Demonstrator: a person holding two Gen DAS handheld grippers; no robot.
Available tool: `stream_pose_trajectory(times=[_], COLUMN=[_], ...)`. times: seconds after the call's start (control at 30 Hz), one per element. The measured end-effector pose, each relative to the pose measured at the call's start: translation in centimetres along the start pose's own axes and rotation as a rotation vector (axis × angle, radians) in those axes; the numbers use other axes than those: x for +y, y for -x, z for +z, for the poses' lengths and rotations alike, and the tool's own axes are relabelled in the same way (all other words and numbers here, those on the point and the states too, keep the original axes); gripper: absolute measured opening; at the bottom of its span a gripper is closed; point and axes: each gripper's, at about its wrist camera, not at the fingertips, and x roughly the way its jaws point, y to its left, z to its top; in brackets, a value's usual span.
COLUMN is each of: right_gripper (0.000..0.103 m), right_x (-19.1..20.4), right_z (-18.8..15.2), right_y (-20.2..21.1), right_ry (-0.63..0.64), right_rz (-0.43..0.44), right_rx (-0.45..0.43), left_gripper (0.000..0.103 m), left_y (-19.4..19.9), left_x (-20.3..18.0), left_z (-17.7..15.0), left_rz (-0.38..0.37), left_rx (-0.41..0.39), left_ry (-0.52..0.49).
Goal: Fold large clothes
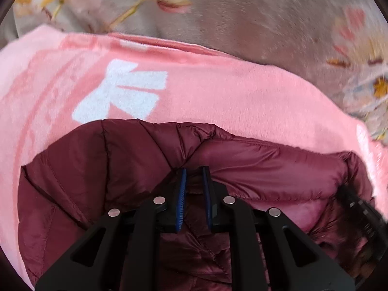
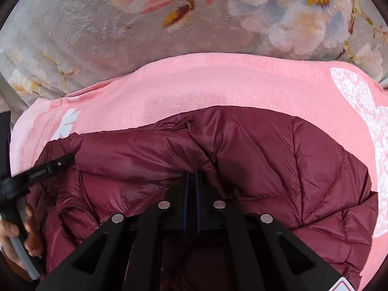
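A maroon quilted puffer jacket [image 1: 97, 169] lies on a pink blanket [image 1: 218, 92] with white bow prints. My left gripper [image 1: 194, 172] is shut on a fold of the jacket, with fabric pinched between its blue pads. My right gripper [image 2: 191, 174] is shut on the jacket [image 2: 278, 160] too, its fingers nearly touching around a fold at the collar edge. The left gripper [image 2: 65, 161] and the hand holding it show at the left of the right wrist view. The right gripper shows as a dark blur at the right edge of the left wrist view [image 1: 359, 206].
The pink blanket [image 2: 218, 82] lies on a grey plush bedspread [image 2: 97, 36] with floral print, which fills the far side of both views [image 1: 266, 24]. A zipper [image 2: 84, 211] shows on the jacket at lower left.
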Motion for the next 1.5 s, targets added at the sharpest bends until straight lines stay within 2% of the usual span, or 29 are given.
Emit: stream_pose_trajectory(times=[0.13,0.33,0.57,1.27,1.5], right_gripper=[0.000,0.000,0.000,0.003,0.003], right_x=[1.3,1.6,2.1,2.0,2.2], right_z=[-0.9,-1.0,-1.1,-1.1,-1.1], right_y=[-0.2,-0.4,-0.5,-0.3,-0.6], right_ry=[0.074,0.098,0.123,0.117,0.128], right_rz=[-0.067,-0.103,-0.133,-0.126,-0.140], right_rx=[-0.048,-0.069,-0.073,-0.076,-0.072], left_gripper=[0.013,0.013,0.013,0.013,0.013], left_y=[-0.1,0.0,-0.6,-0.2,-0.4], left_x=[-0.5,-1.1,-1.5,-2.1,-2.6], left_z=[-1.1,-1.8,-1.5,-1.8,-1.9], left_rz=[0.034,0.078,0.099,0.150,0.198], left_rx=[-0.056,-0.116,-0.127,-0.132,-0.133], left_ry=[-0.045,-0.072,-0.085,-0.129,-0.160])
